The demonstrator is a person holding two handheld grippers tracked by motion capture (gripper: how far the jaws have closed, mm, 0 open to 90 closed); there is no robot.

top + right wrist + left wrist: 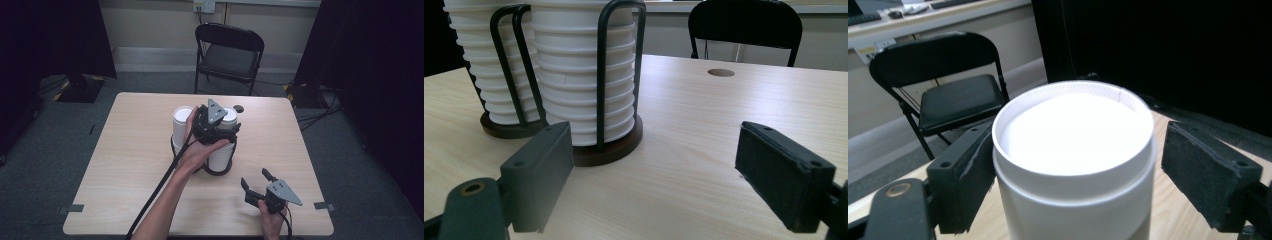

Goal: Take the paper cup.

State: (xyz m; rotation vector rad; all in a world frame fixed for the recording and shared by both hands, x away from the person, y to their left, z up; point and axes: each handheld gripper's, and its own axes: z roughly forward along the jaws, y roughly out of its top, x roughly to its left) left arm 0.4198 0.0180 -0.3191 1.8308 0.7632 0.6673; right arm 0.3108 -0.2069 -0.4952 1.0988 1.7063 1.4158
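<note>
High view dim, corners black; cup top blown out white (left gripper view), near jaws soft.

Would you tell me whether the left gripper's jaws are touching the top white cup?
Cannot tell: in the left gripper view the left gripper straddles the top cup, gap at one jaw, the other unclear.

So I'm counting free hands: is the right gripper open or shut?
Open: the right gripper has its jaws spread apart above the bare table, nothing between them.
</note>
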